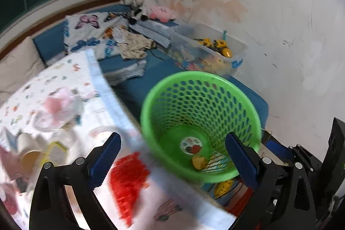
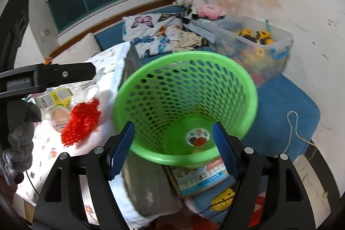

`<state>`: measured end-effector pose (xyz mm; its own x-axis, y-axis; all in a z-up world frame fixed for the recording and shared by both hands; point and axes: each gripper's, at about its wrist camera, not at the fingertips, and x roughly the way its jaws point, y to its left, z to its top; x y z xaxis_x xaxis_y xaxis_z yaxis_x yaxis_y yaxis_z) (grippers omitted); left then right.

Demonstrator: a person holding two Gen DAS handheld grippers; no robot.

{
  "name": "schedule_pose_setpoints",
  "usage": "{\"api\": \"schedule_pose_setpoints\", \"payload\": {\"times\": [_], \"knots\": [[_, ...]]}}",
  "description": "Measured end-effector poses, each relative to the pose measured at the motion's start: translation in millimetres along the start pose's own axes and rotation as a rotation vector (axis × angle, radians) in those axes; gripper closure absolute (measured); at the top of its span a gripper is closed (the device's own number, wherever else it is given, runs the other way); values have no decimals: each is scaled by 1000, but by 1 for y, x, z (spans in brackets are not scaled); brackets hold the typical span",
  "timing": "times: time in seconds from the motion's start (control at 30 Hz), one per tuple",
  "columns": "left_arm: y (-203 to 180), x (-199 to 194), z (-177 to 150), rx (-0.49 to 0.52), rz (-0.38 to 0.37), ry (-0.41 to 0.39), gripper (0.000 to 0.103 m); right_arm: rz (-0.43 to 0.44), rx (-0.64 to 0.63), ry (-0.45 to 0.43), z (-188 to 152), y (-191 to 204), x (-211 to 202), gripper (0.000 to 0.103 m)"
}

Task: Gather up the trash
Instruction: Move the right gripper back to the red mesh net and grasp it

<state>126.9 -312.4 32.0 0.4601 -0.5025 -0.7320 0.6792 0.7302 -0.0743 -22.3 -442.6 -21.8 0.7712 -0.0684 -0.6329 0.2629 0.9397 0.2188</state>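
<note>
Both grippers spread, empty. Left gripper — red mesh scrap just below its left finger, green basket ahead. Right gripper faces the basket. Mesh likely light, springy, snaggy — pinch an edge.

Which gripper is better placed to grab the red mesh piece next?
Left. The red mesh piece lies just ahead of the open left gripper; the right gripper faces the green basket.
</note>
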Motion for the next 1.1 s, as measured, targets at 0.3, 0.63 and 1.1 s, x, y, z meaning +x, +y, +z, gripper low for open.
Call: {"api": "schedule_pose_setpoints", "payload": {"times": [0.3, 0.63, 1.1], "knots": [[54, -52, -26, -96, 108, -65, 9, 90, -68, 12, 6, 46, 11, 24], [115, -91, -57, -217, 244, -107, 9, 196, -134, 62, 9, 101, 40, 24], [158, -109, -101, -303, 328, -103, 9, 220, -134, 141, 12, 140, 93, 24]]}}
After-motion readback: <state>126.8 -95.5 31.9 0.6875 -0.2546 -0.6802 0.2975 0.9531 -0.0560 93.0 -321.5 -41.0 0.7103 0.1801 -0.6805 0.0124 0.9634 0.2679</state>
